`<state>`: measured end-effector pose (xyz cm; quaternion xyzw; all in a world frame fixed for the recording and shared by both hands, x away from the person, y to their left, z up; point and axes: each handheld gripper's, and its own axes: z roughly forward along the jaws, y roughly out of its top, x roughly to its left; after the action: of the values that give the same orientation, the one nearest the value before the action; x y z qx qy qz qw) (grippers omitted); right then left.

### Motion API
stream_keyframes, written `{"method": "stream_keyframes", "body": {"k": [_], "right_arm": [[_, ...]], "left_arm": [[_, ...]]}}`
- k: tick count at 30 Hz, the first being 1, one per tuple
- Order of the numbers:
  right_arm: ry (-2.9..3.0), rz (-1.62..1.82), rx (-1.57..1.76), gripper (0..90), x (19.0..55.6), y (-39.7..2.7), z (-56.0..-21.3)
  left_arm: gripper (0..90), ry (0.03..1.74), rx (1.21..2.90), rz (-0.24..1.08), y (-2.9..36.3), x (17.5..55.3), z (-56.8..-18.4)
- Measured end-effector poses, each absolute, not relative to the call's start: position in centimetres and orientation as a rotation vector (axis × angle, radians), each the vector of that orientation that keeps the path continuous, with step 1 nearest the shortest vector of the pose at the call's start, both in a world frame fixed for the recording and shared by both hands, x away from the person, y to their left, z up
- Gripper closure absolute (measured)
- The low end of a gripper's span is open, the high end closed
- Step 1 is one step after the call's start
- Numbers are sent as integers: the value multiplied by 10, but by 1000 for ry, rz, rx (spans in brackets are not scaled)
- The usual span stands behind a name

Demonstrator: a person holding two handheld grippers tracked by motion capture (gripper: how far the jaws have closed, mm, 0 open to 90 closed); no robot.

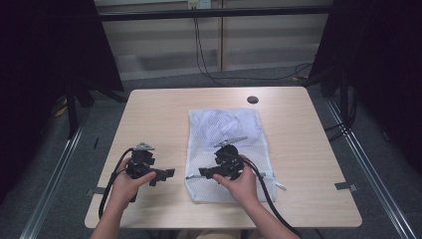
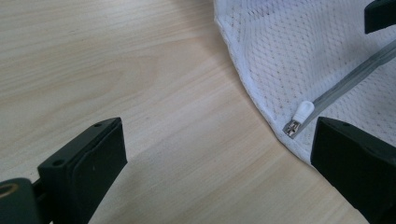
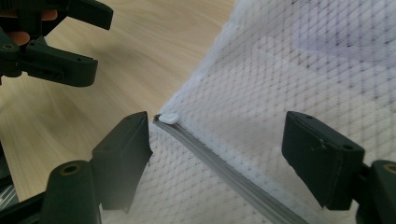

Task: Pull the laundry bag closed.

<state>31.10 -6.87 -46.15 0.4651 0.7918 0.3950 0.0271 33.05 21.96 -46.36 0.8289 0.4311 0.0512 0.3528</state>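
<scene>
Left gripper: I see my jaws spread wide with nothing between them, over bare wood; the right jaw's tip sits just beside the bag's corner.
Right gripper: jaws released and wide apart, over the mesh, astride the zip line, gripping nothing. In the high view it points toward 9 o'clock, facing the left gripper.
Zipper pull: small white tab on a metal slider, at the end of the grey zip, just off my left gripper's right jaw. In the right gripper view it lies just beside the left jaw's tip; I cannot tell if they touch.
Zip: grey tape, closed, running across the bag near its 6 o'clock end.
Mesh bag: white netting, flat on the table, long axis 12 to 6 o'clock, with pale crumpled cloth inside toward 12.
Table: light wood; a dark round hole at about 1 o'clock from the bag.
</scene>
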Motion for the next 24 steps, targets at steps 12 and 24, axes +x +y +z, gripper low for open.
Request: {"method": "stream_keyframes", "body": {"k": [12,24], "right_arm": [[2473,1224,1500,339,311,-57,-469],[2470,1313,1575,469,314,-57,-474]], "left_arm": [[35,1113,2126,140,215,329,-461],[37,1106,2121,136,215,329,-460]]}}
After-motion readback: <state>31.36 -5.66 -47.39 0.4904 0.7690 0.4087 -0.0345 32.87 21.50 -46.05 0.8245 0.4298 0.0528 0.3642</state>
